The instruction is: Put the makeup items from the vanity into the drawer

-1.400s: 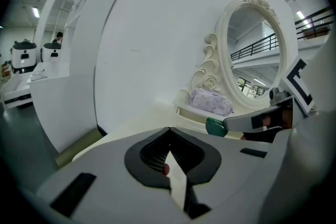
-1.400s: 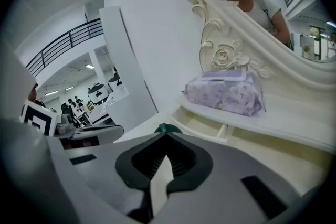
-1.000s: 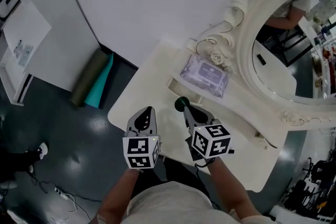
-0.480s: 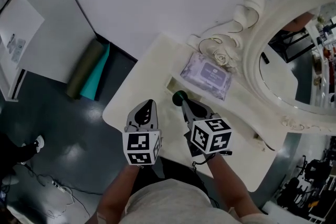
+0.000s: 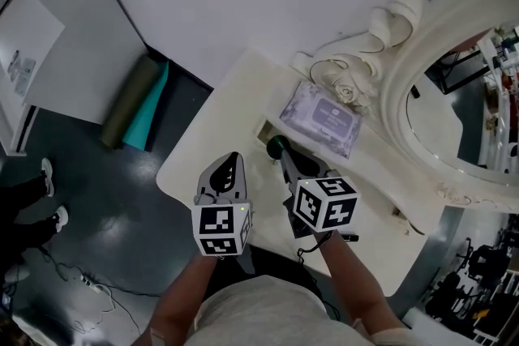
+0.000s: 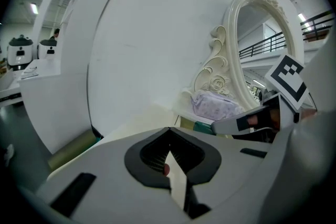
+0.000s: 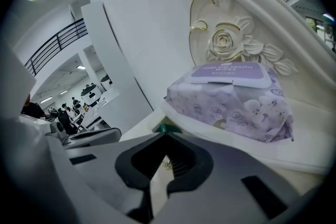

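The white vanity top (image 5: 219, 134) carries a purple wipes pack (image 5: 321, 111) (image 7: 231, 94) on its raised back ledge. In front of the pack there is a small open drawer-like slot (image 5: 263, 129). My right gripper (image 5: 284, 160) is shut, and a dark green round-ended item (image 5: 277, 147) (image 7: 167, 127) sticks out from its fingertips, just at that slot. My left gripper (image 5: 229, 164) hovers over the vanity's front edge, left of the right one. Its jaws are shut with nothing seen in them.
An ornate white oval mirror (image 5: 422, 53) with a carved rose (image 5: 349, 91) rises behind the pack. On the dark floor to the left lie a grey-green roll (image 5: 128, 103) and a teal roll (image 5: 151, 111). A person's shoes (image 5: 49, 174) and cables (image 5: 81, 279) are further left.
Both grippers have moved a little toward the wipes pack and lower. The green item has travelled with the right gripper and now sits at the slot.
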Tool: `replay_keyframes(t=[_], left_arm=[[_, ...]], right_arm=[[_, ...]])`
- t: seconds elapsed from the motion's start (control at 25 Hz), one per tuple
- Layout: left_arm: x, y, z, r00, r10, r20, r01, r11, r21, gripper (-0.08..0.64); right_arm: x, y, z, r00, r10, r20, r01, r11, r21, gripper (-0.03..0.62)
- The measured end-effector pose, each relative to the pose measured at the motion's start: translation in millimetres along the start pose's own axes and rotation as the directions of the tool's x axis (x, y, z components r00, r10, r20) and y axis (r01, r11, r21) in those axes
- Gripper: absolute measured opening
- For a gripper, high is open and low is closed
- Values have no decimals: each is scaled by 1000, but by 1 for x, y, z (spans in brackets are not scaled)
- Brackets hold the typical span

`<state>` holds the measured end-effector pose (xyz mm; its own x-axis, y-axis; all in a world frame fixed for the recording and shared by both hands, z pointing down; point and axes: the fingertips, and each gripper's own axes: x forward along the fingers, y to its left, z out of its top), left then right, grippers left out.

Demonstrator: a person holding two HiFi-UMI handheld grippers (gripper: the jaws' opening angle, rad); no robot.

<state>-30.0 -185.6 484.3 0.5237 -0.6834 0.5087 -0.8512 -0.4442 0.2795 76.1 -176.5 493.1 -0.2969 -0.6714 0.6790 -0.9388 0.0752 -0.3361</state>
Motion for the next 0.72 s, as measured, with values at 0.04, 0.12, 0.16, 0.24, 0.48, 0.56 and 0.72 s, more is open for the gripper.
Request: replay_keyframes(t=[0.04, 0.12, 0.16, 0.24, 0.48, 0.56, 0.72], left_arm=[[1, 0, 0, 1000, 1, -1, -1, 1000, 0, 3], [3, 1, 1, 1000, 1, 0, -1, 1000, 2, 3], [4, 1, 2, 1000, 2, 1, -2, 1000, 4, 3], [5, 3, 4, 1000, 6, 4, -6, 1000, 5, 3], [7, 8, 8, 1000, 14, 14, -14, 1000, 3, 3], [7, 8, 8, 1000, 14, 14, -14, 1000, 2, 3], [5, 5, 8, 1000, 5, 14, -5, 1000, 8, 3]], right_arm=[[0, -1, 1, 1000, -2, 2, 2, 1000, 2, 20], [0, -3, 3, 1000, -6, 11, 6, 1000, 7, 21], [0, -3, 3, 1000, -7, 15, 7, 1000, 11, 21], [-1, -5, 4, 1000, -5, 22, 4, 1000, 22, 23], [-6, -6, 7, 999, -4, 49, 3, 999, 35, 100], [-8, -6, 6, 999, -8, 52, 6, 999, 33, 107], [-12, -6, 3, 998, -13, 56, 11, 999, 39, 114]])
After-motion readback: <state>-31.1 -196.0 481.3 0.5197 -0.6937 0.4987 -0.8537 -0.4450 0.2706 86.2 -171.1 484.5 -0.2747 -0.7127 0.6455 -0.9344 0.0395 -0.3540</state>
